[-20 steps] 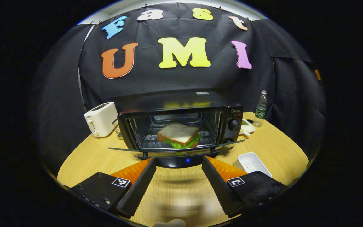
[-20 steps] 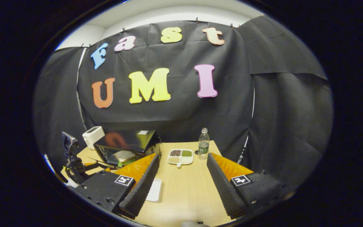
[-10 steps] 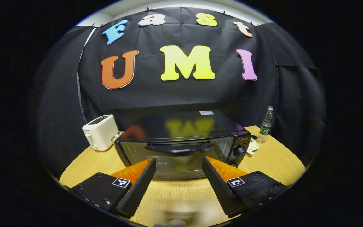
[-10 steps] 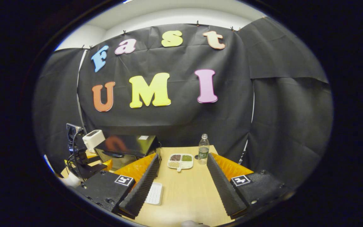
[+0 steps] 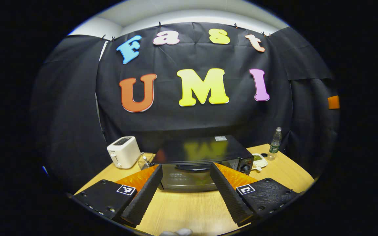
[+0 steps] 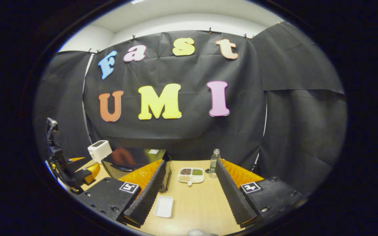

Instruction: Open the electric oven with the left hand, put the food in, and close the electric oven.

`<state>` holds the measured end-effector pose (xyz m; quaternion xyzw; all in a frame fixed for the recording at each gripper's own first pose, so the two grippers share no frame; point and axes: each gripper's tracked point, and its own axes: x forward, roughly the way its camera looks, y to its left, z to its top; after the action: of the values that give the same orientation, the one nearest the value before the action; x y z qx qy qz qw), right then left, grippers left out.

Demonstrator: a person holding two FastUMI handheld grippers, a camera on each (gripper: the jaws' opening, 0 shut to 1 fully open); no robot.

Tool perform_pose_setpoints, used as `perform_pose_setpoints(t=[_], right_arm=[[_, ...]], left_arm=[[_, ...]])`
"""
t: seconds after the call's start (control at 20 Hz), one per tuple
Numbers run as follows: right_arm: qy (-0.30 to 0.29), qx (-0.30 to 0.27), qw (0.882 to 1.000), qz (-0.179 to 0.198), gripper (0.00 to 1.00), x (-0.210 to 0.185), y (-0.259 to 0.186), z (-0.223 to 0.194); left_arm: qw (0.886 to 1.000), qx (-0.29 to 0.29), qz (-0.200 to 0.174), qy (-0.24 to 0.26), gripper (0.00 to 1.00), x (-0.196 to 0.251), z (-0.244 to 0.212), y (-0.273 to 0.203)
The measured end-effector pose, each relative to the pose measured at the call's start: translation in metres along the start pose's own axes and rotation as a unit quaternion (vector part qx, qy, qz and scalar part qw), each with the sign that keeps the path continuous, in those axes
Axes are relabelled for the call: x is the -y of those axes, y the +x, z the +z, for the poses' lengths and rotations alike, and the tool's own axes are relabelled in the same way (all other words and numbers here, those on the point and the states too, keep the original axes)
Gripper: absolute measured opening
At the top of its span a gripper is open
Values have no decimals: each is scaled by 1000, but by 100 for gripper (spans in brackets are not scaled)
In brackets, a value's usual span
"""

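Note:
The black electric oven (image 5: pixel 195 154) stands on the round wooden table (image 5: pixel 189 209) with its glass door shut. Behind the dark glass the food is only a faint, blurred shape. My left gripper (image 5: pixel 185 166) hovers open in front of the oven, back from the door handle (image 5: pixel 194 167) and touching nothing. In the right gripper view the oven (image 6: pixel 133 159) sits at the left, with the left gripper (image 6: pixel 69 170) raised beside it. My right gripper (image 6: pixel 190 162) is open and empty above the table's right side.
A white toaster (image 5: pixel 121 151) and a wire basket (image 5: pixel 143 160) stand left of the oven. Right of it are a divided dish of grains (image 6: pixel 191 174) and a water bottle (image 6: pixel 213 159). An empty white tray (image 6: pixel 163 206) lies under my right gripper.
The oven door has swung up from open to shut with the sandwich inside. My left gripper has since drawn back and up from the oven. The right gripper has moved back a little.

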<state>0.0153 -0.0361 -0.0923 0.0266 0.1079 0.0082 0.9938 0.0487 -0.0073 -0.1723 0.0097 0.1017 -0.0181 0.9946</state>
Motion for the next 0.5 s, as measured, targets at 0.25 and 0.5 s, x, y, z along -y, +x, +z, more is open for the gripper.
perform_pose_setpoints(t=[0.25,0.5], right_arm=[[-13,26,1000,8,96,-31,-8,21],[-14,56,998,6,96,-53,-20,38]], left_arm=[[999,45,4,0,95,-16,66,-50],[997,79,5,-18,95,-30,108,-86]])
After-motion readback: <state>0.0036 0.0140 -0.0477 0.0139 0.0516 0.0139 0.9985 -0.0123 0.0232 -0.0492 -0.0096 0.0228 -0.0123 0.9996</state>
